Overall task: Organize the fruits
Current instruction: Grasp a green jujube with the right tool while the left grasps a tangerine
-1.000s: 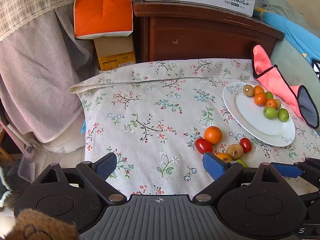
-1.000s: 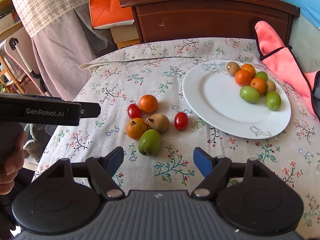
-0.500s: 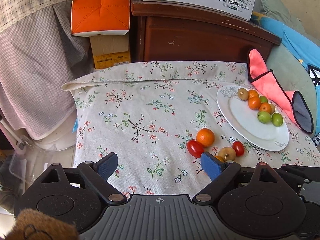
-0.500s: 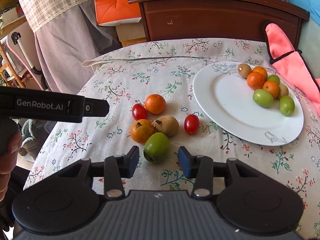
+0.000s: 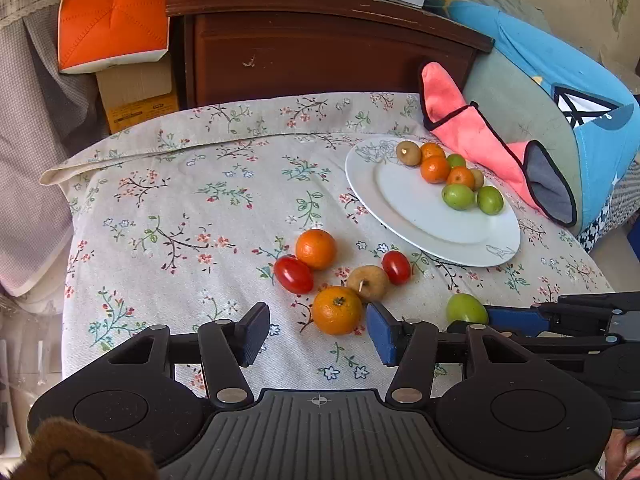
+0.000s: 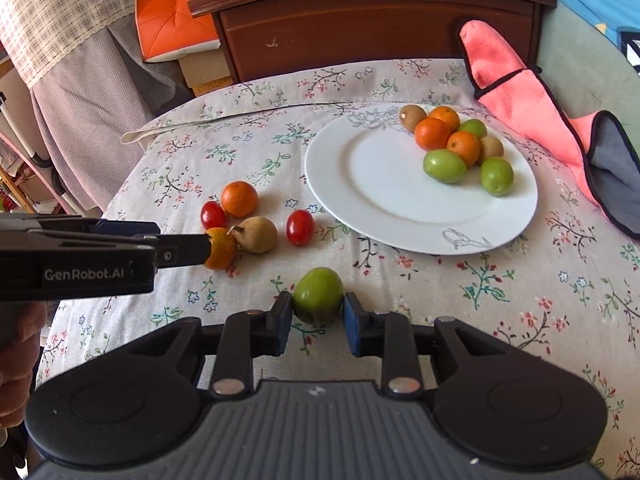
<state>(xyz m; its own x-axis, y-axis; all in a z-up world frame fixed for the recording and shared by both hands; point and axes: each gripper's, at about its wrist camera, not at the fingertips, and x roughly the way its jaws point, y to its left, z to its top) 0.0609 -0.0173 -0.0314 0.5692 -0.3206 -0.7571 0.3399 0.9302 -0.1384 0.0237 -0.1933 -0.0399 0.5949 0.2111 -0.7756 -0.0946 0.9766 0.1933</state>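
Observation:
My right gripper point(image 6: 316, 322) is shut on a green fruit point(image 6: 318, 295), also seen in the left wrist view point(image 5: 466, 308), just off the loose pile. My left gripper point(image 5: 318, 334) is open, its jaws on either side of an orange point(image 5: 337, 310). Near it on the cloth lie a brown fruit point(image 5: 367, 282), two cherry tomatoes point(image 5: 293, 274) point(image 5: 396, 267) and another orange point(image 5: 315, 249). A white plate point(image 6: 380, 192) holds several oranges, green and brown fruits at its far right side.
A floral cloth point(image 5: 192, 208) covers the table. A pink mitt point(image 6: 532, 112) lies right of the plate. A dark wooden cabinet point(image 5: 320, 52) and orange box point(image 5: 108, 16) stand behind. The table drops off at the left edge.
My right gripper closed on the green fruit and drew it away from the pile. My left gripper moved forward and right, so the near orange now sits between its open jaws.

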